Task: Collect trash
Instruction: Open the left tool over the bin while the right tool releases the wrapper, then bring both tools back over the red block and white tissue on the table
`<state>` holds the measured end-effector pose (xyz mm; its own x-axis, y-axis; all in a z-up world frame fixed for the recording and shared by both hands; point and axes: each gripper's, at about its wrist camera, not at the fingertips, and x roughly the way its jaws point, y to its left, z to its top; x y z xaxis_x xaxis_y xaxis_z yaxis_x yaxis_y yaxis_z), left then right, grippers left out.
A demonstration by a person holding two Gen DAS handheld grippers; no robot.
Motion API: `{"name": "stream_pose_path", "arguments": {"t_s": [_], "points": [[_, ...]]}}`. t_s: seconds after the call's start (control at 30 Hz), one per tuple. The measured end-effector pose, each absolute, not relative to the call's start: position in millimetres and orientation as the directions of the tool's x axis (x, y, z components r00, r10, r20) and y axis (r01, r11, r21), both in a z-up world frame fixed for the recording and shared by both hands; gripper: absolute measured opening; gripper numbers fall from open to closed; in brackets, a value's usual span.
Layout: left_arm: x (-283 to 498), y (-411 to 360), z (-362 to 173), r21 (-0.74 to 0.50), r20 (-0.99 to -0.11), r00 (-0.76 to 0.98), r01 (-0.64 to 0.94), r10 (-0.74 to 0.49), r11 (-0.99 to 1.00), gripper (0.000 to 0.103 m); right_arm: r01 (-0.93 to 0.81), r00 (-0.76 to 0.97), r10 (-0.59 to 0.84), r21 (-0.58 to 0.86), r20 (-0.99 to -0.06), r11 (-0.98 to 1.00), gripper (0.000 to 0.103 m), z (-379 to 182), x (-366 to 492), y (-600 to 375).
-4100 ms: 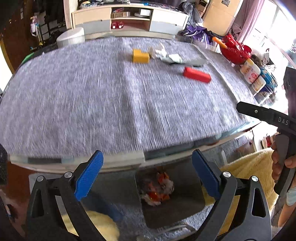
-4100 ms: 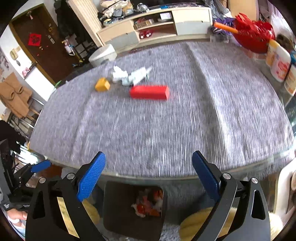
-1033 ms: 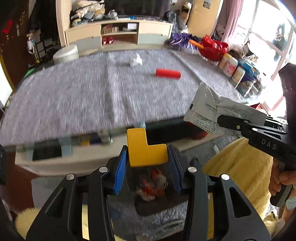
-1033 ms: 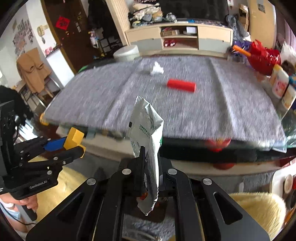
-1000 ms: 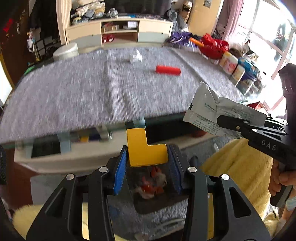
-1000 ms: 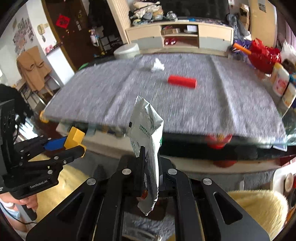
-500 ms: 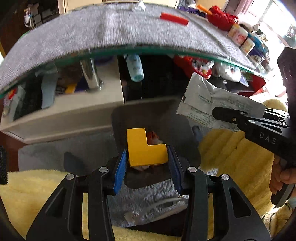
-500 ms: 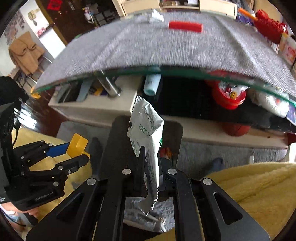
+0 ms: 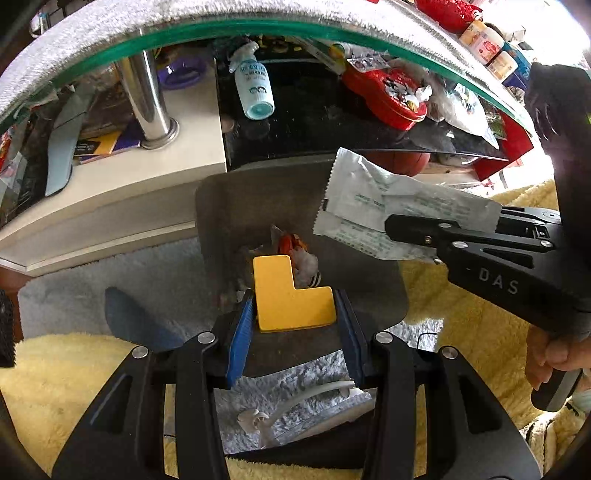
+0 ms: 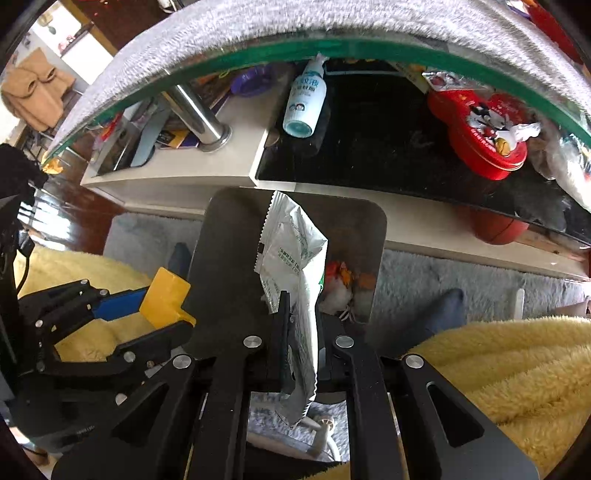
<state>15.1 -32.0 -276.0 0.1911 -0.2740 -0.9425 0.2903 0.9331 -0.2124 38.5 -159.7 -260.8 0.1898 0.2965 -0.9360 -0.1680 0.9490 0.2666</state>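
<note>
Above the dark bin (image 9: 229, 206), left gripper (image 9: 294, 317) clamped by blue pads on a yellow L-shaped block (image 9: 286, 295), hanging over the bin's opening. Just right of it, right gripper (image 10: 299, 325) pinched tight on a silvery wrapper (image 10: 291, 251), upright, also over the bin. Inside the bin, red and white scraps (image 9: 299, 251) at the bottom. Behind the bin, a low shelf under the glass table edge (image 9: 258, 27), holding a white spray bottle (image 9: 255, 88) and a red tin (image 9: 388, 92).

Home: glass coffee table (image 9: 221, 27), rug (image 10: 480, 269)
</note>
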Motion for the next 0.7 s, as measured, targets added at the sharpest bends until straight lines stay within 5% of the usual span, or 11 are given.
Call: {"name": "stream_pose_path", "arguments": {"t_s": [0.2, 0.23, 0.3, 0.7], "points": [[21.0, -29.1, -282.6, -0.225, -0.943, 0.177, 0.281, -0.281, 0.933, 0.043, -0.151, 0.175, 0.309, 0.285, -0.935, 0.947, 0.016, -264.6, 47.6, -157.9], [22.2, -28.4, -282.1, -0.225, -0.943, 0.177, 0.281, -0.281, 0.933, 0.046, -0.146, 0.176, 0.313, 0.290, -0.933, 0.946, 0.021, -264.2, 49.0, -158.3], [23.7, -27.2, -280.6, -0.218, -0.943, 0.186, 0.283, -0.277, 0.934, 0.055, -0.140, 0.187, 0.319, 0.296, -0.929, 0.945, 0.061, -262.0, 51.7, -159.7], [31.4, -21.1, -265.9, -0.177, -0.944, 0.219, 0.293, -0.246, 0.940, 0.079, -0.087, 0.279, 0.339, 0.328, -0.899, 0.941, 0.075, -232.1, 66.6, -182.8]]}}
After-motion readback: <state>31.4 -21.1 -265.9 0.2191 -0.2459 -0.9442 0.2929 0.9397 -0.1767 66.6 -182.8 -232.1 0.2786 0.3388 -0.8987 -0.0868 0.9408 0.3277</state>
